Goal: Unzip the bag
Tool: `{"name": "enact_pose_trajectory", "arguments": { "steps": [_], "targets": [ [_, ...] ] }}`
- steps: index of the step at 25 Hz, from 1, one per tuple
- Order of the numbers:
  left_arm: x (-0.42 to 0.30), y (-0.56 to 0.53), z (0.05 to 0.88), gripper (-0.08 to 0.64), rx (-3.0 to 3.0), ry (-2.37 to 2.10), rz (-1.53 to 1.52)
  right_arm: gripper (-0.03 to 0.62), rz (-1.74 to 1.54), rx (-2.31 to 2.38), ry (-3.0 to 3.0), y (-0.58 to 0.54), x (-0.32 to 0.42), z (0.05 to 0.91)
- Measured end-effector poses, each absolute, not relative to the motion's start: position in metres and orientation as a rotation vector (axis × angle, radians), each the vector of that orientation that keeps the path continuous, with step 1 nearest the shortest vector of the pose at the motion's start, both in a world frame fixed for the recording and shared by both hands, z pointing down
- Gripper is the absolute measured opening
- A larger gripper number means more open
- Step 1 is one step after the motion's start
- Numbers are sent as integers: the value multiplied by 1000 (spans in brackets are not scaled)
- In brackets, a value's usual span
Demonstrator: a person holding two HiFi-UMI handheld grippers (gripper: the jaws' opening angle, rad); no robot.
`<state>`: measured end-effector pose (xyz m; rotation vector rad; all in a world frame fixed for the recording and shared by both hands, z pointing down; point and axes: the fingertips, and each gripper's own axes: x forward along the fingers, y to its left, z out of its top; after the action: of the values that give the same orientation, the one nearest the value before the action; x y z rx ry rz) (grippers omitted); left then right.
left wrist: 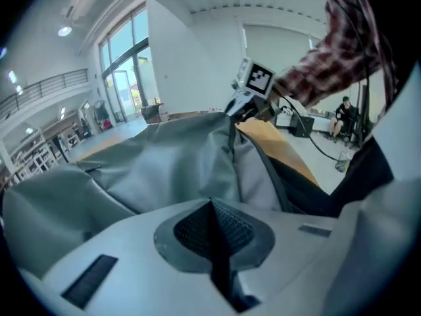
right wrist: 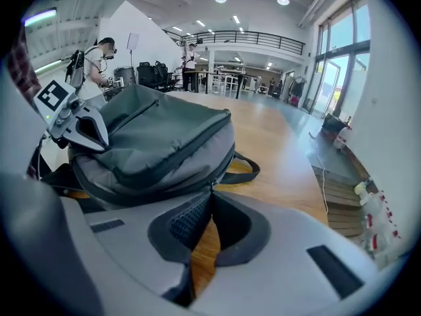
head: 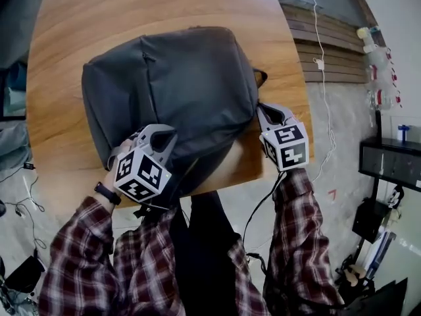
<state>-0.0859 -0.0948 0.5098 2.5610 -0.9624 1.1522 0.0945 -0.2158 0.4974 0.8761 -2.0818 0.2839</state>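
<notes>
A grey backpack (head: 177, 84) lies flat on the round wooden table (head: 79, 18). My left gripper (head: 164, 138) is at the bag's near left corner, and its jaws are shut on a fold of the grey fabric (left wrist: 212, 201). My right gripper (head: 271, 114) is at the bag's right side, beside the dark carry strap (right wrist: 240, 170). Its jaws meet at the tips (right wrist: 210, 193) on the small zipper pull (right wrist: 209, 188) of the bag's side seam. The zipper line along the bag (right wrist: 151, 143) looks closed. Each gripper shows in the other's view: left gripper (right wrist: 75, 120), right gripper (left wrist: 247, 104).
The table's near edge runs just under both grippers, and bare wood (right wrist: 276, 143) stretches beyond the bag. A white cable (head: 322, 64) trails over the floor at the right, near a shelf with bottles (head: 378, 64). People stand far off in the hall (right wrist: 102, 58).
</notes>
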Motion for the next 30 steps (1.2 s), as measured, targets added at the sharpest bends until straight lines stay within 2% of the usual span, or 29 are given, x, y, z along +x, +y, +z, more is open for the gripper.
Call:
{"name": "enact_pose_trajectory", "arguments": {
  "steps": [10,21,30],
  "targets": [
    [-93,-115,516,6,2418,-1060,1109,18,338,851,-2114,-126,70,498],
    [-91,-125,513,7,2369,-1062,994,18,497,594,-2276,-27,-59,494],
    [-96,-128,496,8,2409,-1148,889,20,549,602,-2281,-24,-57,487]
  ]
}}
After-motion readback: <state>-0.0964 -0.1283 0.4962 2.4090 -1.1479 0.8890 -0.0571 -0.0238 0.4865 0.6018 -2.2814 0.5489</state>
